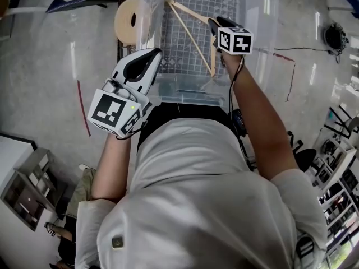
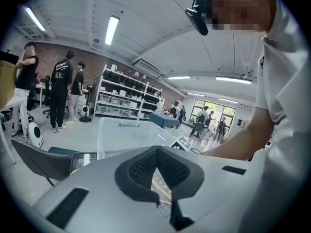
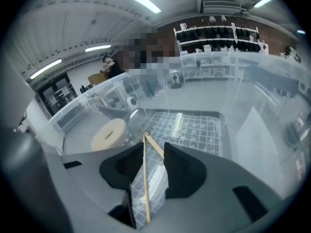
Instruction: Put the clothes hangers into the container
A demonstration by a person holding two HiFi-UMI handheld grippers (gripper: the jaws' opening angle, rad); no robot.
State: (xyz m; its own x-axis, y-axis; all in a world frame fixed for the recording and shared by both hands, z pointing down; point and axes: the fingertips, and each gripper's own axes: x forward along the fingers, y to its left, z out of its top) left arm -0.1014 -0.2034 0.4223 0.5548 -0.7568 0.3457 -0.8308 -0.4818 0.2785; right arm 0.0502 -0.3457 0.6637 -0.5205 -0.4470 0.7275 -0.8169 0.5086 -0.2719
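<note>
Head view: wooden hanger at top centre of frame, inside clear container with a grid-patterned bottom. Tape roll just left of container. Grey concrete floor; shelving along far wall. Right tool: jaws closing, hanger bar between them, pads not pressing it. Left tool: jaw tips together, empty.

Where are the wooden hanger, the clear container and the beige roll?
wooden hanger (image 1: 190, 40): head view, on its long bar.
clear container (image 1: 259, 21): head view, on its right wall.
beige roll (image 1: 123, 24): head view, on its flat face beside the hole.
</note>
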